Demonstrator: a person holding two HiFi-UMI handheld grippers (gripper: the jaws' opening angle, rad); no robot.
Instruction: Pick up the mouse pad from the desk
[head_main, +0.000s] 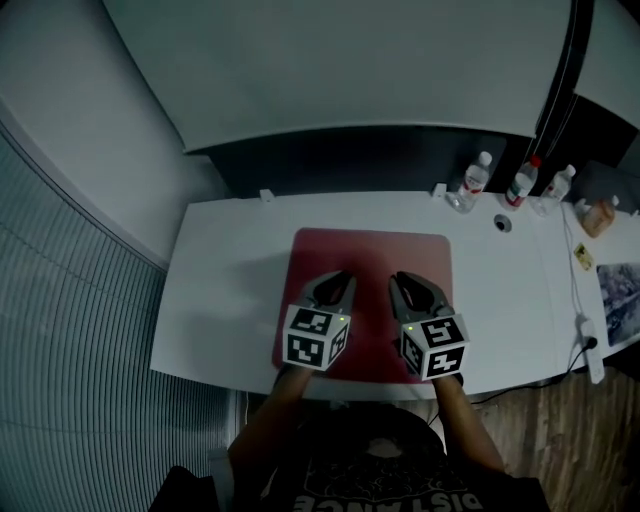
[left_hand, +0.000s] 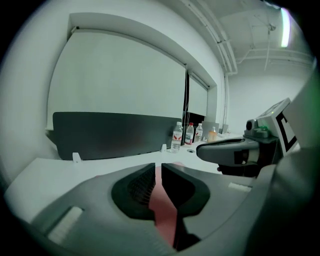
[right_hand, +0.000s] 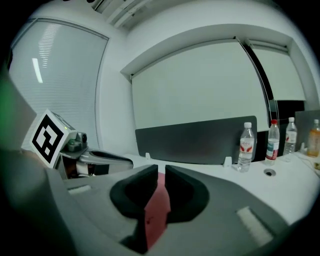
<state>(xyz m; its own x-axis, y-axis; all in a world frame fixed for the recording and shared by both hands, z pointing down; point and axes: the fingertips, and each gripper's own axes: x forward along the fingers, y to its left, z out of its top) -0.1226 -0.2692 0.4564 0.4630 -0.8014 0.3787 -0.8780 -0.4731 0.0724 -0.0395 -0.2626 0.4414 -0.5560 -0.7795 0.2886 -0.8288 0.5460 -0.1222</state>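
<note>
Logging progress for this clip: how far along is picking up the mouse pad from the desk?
Done: the left hand-held gripper and right hand-held gripper sit side by side over the near half of the mouse pad. In hand: nothing; each gripper's jaws stand nearly together, with only the red pad seen beyond them. Left: the pad lies flat on the desk, so gripping an edge and lifting remain.
</note>
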